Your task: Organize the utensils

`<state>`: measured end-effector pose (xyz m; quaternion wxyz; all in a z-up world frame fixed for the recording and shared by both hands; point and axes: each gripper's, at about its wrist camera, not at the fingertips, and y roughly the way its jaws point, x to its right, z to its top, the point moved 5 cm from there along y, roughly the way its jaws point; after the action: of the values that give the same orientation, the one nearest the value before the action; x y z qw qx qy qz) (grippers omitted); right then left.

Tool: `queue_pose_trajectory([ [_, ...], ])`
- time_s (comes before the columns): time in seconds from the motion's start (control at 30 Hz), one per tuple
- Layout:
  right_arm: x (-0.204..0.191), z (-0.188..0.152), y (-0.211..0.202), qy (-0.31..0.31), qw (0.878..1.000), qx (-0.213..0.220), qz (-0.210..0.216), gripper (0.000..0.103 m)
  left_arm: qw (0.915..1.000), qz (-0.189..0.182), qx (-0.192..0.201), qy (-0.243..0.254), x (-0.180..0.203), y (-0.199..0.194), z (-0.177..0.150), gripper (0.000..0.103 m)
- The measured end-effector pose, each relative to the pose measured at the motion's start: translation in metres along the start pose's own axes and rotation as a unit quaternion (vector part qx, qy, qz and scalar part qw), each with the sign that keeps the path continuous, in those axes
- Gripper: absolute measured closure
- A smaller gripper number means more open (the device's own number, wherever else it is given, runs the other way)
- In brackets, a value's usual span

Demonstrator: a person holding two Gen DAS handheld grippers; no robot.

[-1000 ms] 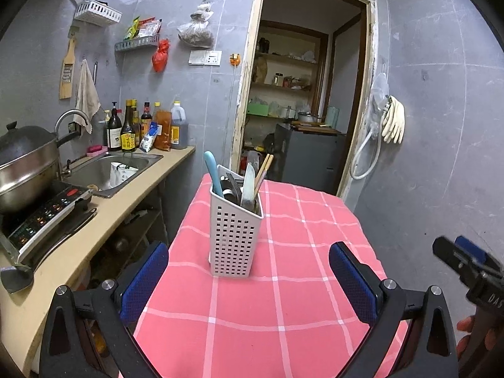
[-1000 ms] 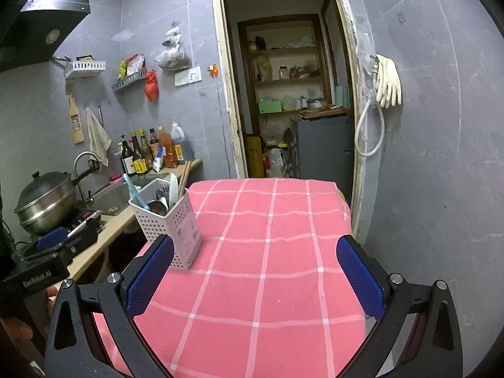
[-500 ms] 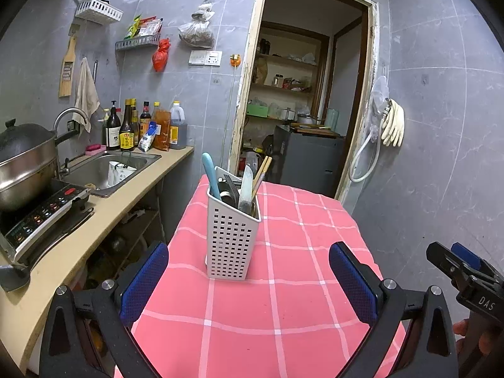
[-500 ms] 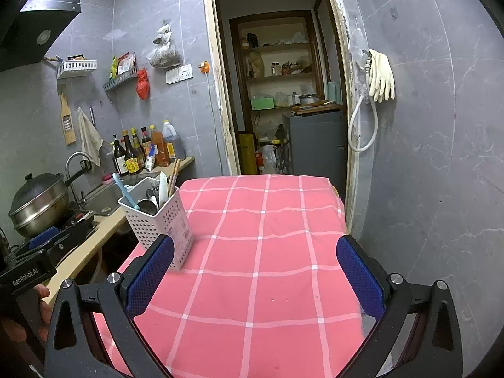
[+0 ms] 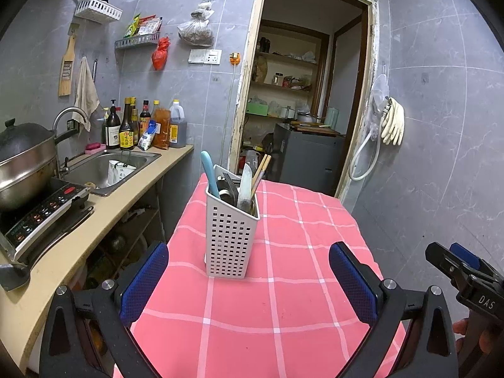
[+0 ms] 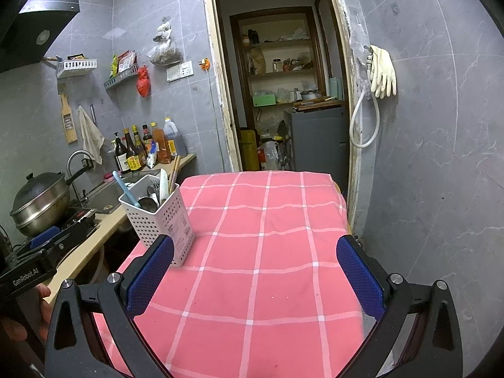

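Nearer now: utensil holder (image 5: pixel 231 236); both open, empty: "GenRobot.AI" left gripper (image 5: pixel 249 286), "DAS" right gripper (image 6: pixel 255 278).

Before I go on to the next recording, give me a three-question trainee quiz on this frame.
1. True or false: the white utensil caddy stands upright on the pink checked tablecloth.
2. Which item sticks up from the caddy? A) blue-handled utensil B) whisk C) rolling pin
3. Fill in: both the left tongs and the right tongs are ____ and hold nothing.

Key: 1 true; 2 A; 3 open.
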<state>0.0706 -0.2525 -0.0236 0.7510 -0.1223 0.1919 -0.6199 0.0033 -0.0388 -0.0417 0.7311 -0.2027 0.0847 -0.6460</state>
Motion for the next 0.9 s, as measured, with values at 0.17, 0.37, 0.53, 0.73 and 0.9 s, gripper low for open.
queue_pose_trajectory([
  [0.17, 0.0003, 0.0002, 0.0005, 0.000, 1.000, 0.000, 0.000, 0.002, 1.0000, 0.000, 0.000, 0.000, 0.0000, 0.0000, 0.0003, 0.001],
  [0.37, -0.0001, -0.0002, 0.0001, 0.000, 1.000, 0.000, 0.001, 0.002, 1.0000, -0.001, 0.000, -0.001, -0.0002, -0.0001, 0.0005, 0.001],
  [0.53, 0.0001, -0.0031, 0.0018, -0.001, 1.000, -0.002, 0.002, 0.002, 1.0000, 0.000, 0.000, 0.000, -0.0010, 0.0001, 0.0009, 0.001],
  [0.73, -0.0004, -0.0035, 0.0013, 0.000, 1.000, -0.002, 0.002, 0.002, 1.0000, -0.001, 0.000, -0.001, -0.0010, -0.0002, 0.0012, 0.001],
  [0.9, -0.0006, -0.0033, 0.0014, -0.001, 1.000, -0.002, 0.002, 0.002, 1.0000, -0.001, 0.000, 0.000, -0.0013, 0.0000, 0.0013, 0.001],
])
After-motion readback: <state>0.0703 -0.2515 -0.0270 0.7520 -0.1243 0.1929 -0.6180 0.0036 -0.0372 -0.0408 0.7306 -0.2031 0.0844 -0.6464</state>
